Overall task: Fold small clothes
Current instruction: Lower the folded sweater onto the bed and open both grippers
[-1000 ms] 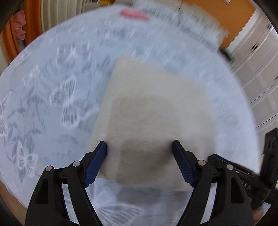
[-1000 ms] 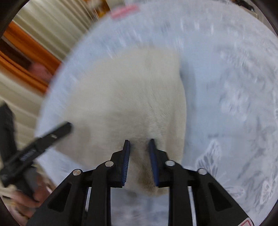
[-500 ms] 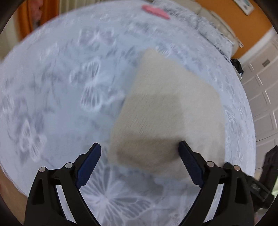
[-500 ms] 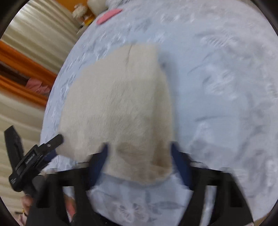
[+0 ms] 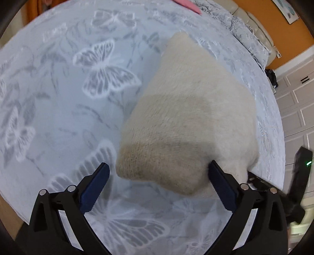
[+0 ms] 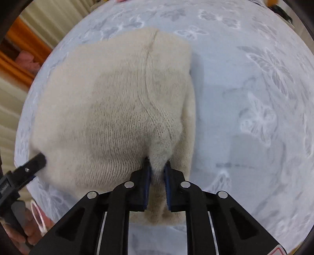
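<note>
A folded cream knit garment (image 5: 188, 121) lies on the pale blue butterfly-print cloth (image 5: 78, 121). My left gripper (image 5: 157, 174) is open, its blue pads either side of the garment's near corner, not clamping it. In the right wrist view the same garment (image 6: 117, 102) fills the middle, a seam running down it. My right gripper (image 6: 158, 166) is shut on a pinch of the garment's near edge. The left gripper's finger (image 6: 37, 160) shows at the garment's left edge in that view.
A pink item (image 5: 188, 5) lies at the far edge of the cloth. Orange wall and white cabinet doors (image 5: 298, 102) stand to the right. Orange curtain and pink cloth (image 6: 29, 60) sit at the left beyond the cloth edge.
My right gripper opened half a second ago and has now shut on the garment's near edge again. My left gripper stayed open and shifted left, so the garment sits further right in its view.
</note>
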`<act>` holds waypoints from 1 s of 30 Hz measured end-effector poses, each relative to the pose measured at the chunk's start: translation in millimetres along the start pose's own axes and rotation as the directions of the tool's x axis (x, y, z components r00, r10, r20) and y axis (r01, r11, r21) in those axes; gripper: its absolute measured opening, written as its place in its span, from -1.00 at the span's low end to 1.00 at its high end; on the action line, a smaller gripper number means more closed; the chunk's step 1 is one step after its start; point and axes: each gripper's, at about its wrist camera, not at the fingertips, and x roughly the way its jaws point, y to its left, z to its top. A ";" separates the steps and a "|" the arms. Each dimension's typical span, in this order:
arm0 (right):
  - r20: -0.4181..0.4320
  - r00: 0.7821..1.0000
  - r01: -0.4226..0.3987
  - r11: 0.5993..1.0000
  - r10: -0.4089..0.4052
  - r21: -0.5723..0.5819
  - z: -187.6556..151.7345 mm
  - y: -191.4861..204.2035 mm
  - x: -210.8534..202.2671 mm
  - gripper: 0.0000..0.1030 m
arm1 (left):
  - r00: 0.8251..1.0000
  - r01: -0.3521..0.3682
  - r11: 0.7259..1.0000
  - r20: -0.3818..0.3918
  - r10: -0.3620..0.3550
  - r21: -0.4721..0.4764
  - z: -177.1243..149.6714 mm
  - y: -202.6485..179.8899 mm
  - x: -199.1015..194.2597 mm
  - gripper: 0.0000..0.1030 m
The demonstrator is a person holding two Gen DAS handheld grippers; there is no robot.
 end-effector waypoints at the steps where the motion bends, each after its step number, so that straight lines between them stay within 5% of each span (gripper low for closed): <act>1: 0.025 0.999 -0.030 0.999 0.029 0.041 0.0 -3.6 -9.6 -0.64 | 1.000 -0.010 1.000 0.008 0.009 0.008 -1.2 -0.7 -2.0 0.89; 5: 0.174 0.980 -0.115 0.987 0.094 0.116 -12.9 -12.5 -70.0 -0.43 | 0.996 -0.050 0.995 0.083 0.043 0.085 -4.5 -7.2 -30.2 0.86; 6: 0.185 0.979 -0.112 0.986 0.088 0.125 -16.7 -14.9 -76.8 -0.01 | 0.994 -0.061 0.993 0.101 0.051 0.101 -5.9 -7.8 -37.9 0.86; 7: 0.191 0.978 -0.118 0.981 0.088 0.156 -24.3 -21.3 -84.0 0.20 | 0.991 -0.075 0.991 0.116 0.061 0.114 -7.4 -8.2 -44.0 0.86; 14: 0.177 0.965 -0.242 0.918 0.194 0.313 -94.1 -40.6 -83.4 0.20 | 0.985 -0.129 0.990 0.125 0.120 0.062 -25.5 9.4 -77.9 0.86; 20: 0.254 0.967 -0.058 0.988 0.020 0.145 -142.6 -2.2 -133.0 0.30 | 0.958 -0.200 0.959 0.247 0.149 0.199 -59.8 -14.0 -127.0 0.87; 22: 0.325 0.944 0.018 0.994 -0.051 0.105 -155.6 6.6 -150.0 0.65 | 0.944 -0.232 0.944 0.287 0.161 0.233 -71.5 -21.4 -138.5 0.89; 26: 0.417 0.899 0.129 0.991 -0.131 0.032 -171.0 12.7 -156.0 0.71 | 0.928 -0.275 0.922 0.326 0.180 0.272 -88.4 -33.0 -144.0 0.89; 28: 0.406 0.903 0.146 0.989 -0.137 0.007 -174.7 13.6 -144.3 0.71 | 0.924 -0.293 0.912 0.331 0.192 0.287 -96.4 -36.2 -139.3 0.89; 30: 0.339 0.933 0.118 0.992 -0.123 0.037 -174.0 7.9 -131.0 0.71 | 0.917 -0.310 0.901 0.347 0.198 0.303 -104.8 -38.4 -135.5 0.89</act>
